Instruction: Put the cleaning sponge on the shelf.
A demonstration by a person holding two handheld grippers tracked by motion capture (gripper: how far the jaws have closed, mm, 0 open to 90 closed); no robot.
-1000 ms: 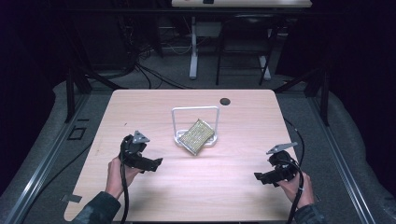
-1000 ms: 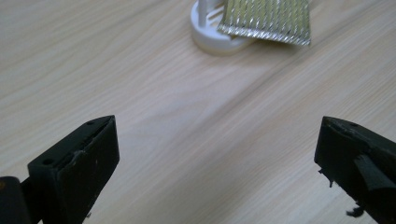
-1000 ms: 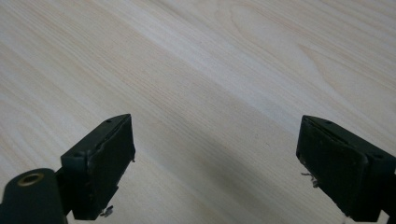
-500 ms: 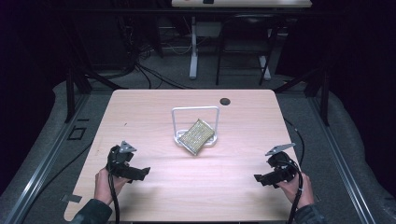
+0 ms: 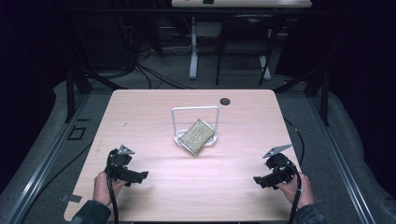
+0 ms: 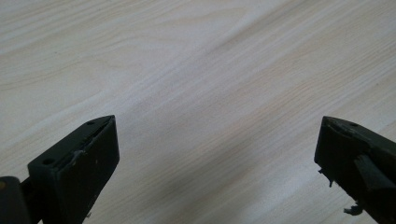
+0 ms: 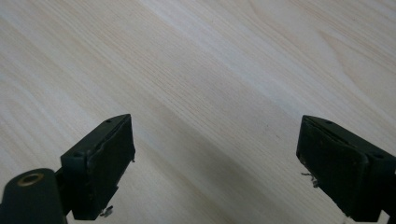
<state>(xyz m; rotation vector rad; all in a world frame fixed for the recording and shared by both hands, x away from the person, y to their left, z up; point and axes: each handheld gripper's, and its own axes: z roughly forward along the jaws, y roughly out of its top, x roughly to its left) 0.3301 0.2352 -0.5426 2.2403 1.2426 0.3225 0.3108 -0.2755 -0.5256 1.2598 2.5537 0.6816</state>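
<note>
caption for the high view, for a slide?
Person holds open left gripper and right gripper low at the wooden table's near corners; a gold mesh pad leans in a white wire stand at center.

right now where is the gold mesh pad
In the high view the gold mesh pad sits near the table's centre, leaning tilted against the white wire stand, ahead of and between both grippers.
</note>
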